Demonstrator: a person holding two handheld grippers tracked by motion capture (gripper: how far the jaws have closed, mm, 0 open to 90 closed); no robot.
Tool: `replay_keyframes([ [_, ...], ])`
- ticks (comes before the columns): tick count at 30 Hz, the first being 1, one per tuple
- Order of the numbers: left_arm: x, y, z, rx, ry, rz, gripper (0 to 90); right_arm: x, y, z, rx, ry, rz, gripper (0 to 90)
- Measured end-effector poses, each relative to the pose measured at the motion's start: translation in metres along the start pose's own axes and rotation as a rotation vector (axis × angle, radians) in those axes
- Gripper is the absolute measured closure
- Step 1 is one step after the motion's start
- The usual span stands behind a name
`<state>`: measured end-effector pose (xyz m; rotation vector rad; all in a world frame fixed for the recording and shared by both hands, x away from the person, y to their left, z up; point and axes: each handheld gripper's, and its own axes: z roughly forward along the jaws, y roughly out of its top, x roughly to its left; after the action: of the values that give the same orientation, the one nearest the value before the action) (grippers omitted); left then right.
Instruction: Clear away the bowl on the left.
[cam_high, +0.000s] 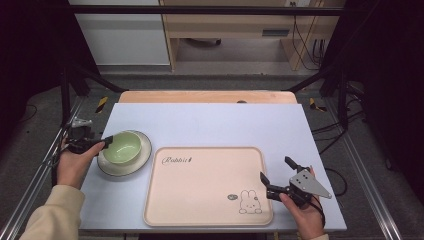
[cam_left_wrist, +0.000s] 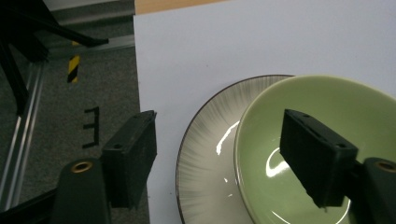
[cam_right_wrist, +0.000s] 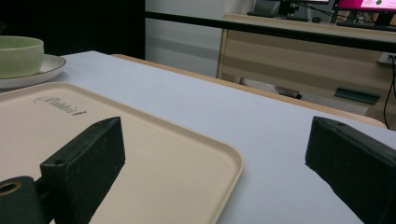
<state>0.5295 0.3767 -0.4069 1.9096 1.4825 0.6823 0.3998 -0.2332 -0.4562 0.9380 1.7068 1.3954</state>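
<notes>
The left gripper (cam_high: 106, 142) is open around the green bowl's (cam_high: 123, 147) left rim; the right gripper (cam_high: 275, 170) is open over the tray's (cam_high: 200, 210) right edge.

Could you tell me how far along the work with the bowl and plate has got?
Nothing looks moved yet: the green bowl sits on the plate, left of the empty tray. In hand: the left gripper, open, straddles the near rims of plate and bowl. Closing and lifting remain. The right gripper waits open at the tray's right edge.

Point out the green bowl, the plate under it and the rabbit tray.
green bowl (cam_high: 124, 146), high view, inner bottom.
plate (cam_left_wrist: 205, 154), left gripper view, bare ribbed inner surface.
rabbit tray (cam_high: 200, 185), high view, bare middle.
</notes>
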Motion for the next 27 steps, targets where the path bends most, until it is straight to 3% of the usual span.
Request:
replay_keyframes([
  [6, 0.001, -0.01, 0.011, 0.043, -0.044, -0.065, 46.2, -0.001, 0.0, -0.001, 0.001, -0.001, 0.006, 4.8],
  [16, -0.003, -0.012, 0.016, 0.101, -0.052, -0.086, 62.1, 0.0, 0.0, 0.0, 0.003, 0.005, 0.003, 4.8],
  [23, -0.005, -0.013, 0.021, 0.135, -0.055, -0.113, 68.2, -0.001, 0.0, 0.0, 0.005, 0.008, 0.006, 4.9],
  [27, -0.006, -0.013, 0.023, 0.157, -0.062, -0.11, 73.1, -0.001, 0.0, 0.0, 0.004, 0.016, 0.01, 4.8],
])
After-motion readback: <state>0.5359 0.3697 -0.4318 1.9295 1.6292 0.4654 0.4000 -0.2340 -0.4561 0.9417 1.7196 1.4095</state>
